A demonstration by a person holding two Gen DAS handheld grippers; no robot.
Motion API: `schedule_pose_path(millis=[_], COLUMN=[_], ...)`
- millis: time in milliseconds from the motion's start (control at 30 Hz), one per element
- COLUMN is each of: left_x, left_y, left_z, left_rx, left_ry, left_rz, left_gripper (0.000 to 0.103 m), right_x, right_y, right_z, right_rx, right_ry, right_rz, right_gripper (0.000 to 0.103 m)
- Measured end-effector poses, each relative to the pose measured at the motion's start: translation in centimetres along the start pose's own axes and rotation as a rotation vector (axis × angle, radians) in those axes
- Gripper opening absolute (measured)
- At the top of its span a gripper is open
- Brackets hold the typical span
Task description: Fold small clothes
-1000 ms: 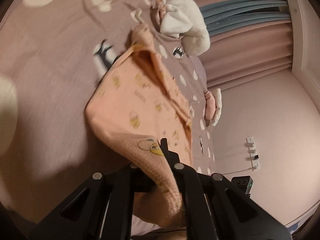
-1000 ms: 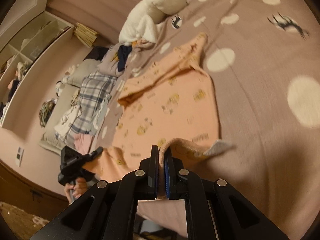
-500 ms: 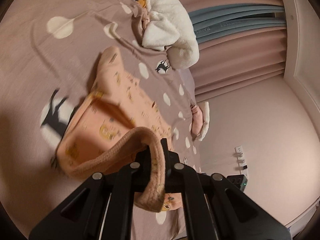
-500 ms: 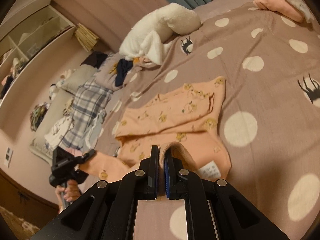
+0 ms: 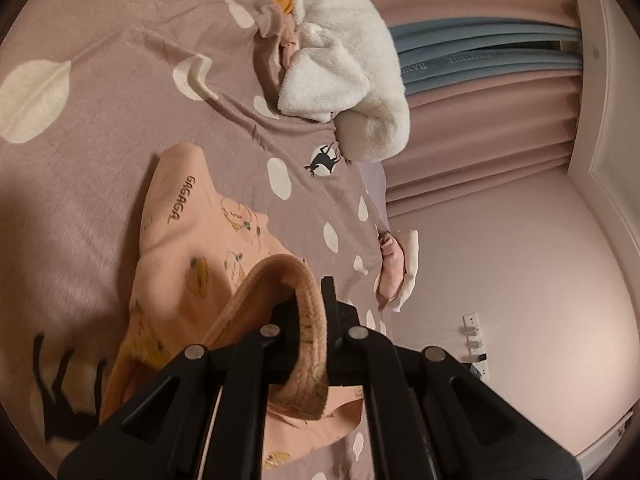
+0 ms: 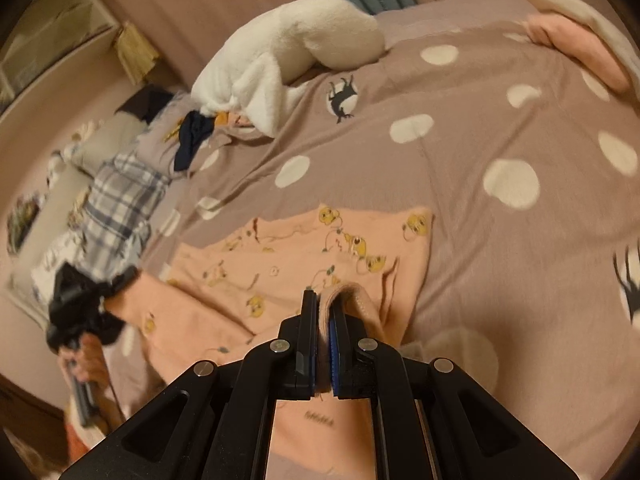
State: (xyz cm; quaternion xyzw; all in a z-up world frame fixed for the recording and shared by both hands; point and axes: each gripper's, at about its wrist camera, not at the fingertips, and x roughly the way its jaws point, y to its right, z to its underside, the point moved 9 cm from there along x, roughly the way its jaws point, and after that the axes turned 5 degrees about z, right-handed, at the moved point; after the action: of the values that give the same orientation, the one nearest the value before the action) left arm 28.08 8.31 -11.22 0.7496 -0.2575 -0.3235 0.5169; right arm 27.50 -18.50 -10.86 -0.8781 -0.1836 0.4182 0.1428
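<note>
Peach baby garment (image 6: 304, 264) with little yellow cartoon prints, lying half folded over itself on the mauve polka-dot bedspread (image 6: 480, 128), well short of the fluffy white blanket (image 6: 288, 60) heaped near the curtains. Left tool (image 5: 310, 304) clamped tight on the ribbed hem, lifted and curling over the fingers; right tool (image 6: 322, 312) likewise pinched shut on another bit of the same hem. Plaid clothes (image 6: 120, 204) piled off to the side.
</note>
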Motion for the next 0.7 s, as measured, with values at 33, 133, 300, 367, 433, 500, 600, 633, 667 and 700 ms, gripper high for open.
schedule_pose_path(millis=[33, 133, 300, 367, 433, 500, 600, 633, 667, 700], left_x=[0.3, 0.6, -0.3, -0.7, -1.1, -1.6, -2.1, -2.2, -2.4, -2.6], left_y=[-0.5, -1.7, -2.6, -2.4, -1.8, -1.2, -0.3, 0.0, 0.3, 0.5], left_z=[-0.1, -0.3, 0.1, 0.2, -0.1, -0.1, 0.7, 0.9, 1.1, 1.3], left_rx=[-0.006, -0.033, -0.040, -0.037, -0.026, -0.027, 0.000, 0.016, 0.030, 0.036], left_ry=[-0.006, -0.012, -0.011, -0.011, 0.009, 0.026, 0.005, 0.002, 0.004, 0.008], left_rz=[-0.001, 0.009, -0.006, -0.013, -0.008, 0.001, -0.012, -0.022, -0.032, -0.036], left_gripper=[0.002, 0.002, 0.002, 0.002, 0.002, 0.002, 0.002, 0.002, 0.003, 0.003], right_x=[0.3, 1.0, 1.2, 0.9, 0.4, -0.1, -0.3, -0.2, -0.2, -0.2], right_y=[0.1, 0.5, 1.0, 0.6, 0.1, -0.6, -1.4, -1.7, -1.8, -2.0], right_z=[-0.1, 0.1, 0.4, 0.8, 0.6, 0.4, 0.5, 0.7, 0.9, 1.0], right_rx=[-0.004, 0.003, 0.000, 0.016, 0.005, -0.018, -0.030, -0.026, -0.028, -0.031], right_ry=[-0.003, -0.012, -0.031, -0.044, -0.030, -0.014, -0.016, -0.028, -0.035, -0.041], right_rz=[0.000, -0.025, 0.006, -0.022, -0.023, -0.029, -0.028, -0.041, -0.049, -0.051], right_gripper=[0.007, 0.007, 0.008, 0.008, 0.008, 0.008, 0.008, 0.008, 0.008, 0.008])
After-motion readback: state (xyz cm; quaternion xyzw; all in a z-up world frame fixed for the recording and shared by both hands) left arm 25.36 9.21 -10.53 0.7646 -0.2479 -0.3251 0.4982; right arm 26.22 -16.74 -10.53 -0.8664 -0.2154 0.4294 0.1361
